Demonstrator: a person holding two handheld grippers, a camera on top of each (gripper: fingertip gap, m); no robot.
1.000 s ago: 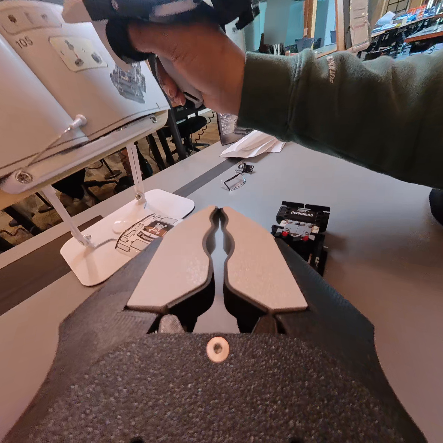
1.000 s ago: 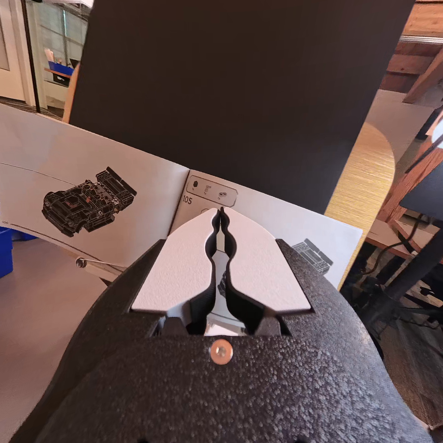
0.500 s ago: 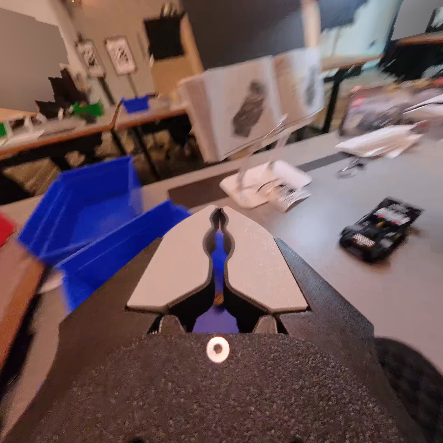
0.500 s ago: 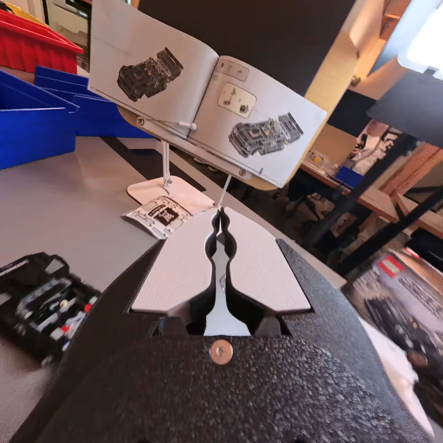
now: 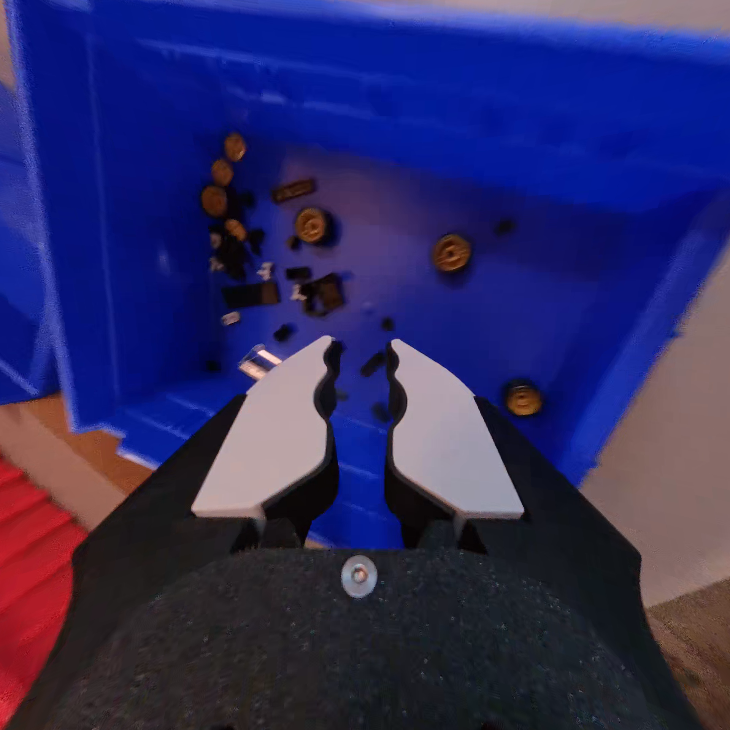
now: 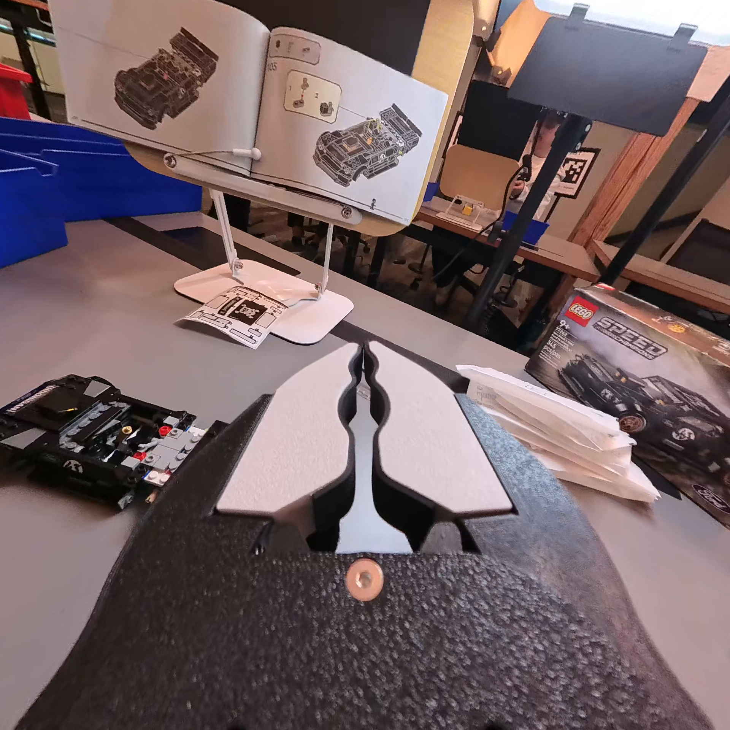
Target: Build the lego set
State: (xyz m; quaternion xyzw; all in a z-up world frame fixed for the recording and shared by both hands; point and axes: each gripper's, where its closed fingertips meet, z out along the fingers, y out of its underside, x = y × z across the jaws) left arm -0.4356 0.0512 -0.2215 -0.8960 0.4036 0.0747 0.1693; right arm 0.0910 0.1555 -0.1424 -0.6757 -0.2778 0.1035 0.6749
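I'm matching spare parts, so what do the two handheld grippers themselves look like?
Both look alike: the left gripper and right gripper have a black, grainy-textured body, two pale grey flat fingers with wavy black-edged inner faces, and one silver screw at centre. No cables or sleeves show.

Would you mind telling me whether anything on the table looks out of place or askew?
Only slightly: the sticker sheet lies half on the book stand's base, overhanging onto the table with a curled edge. The half-built black car, paper bags and box look undisturbed.
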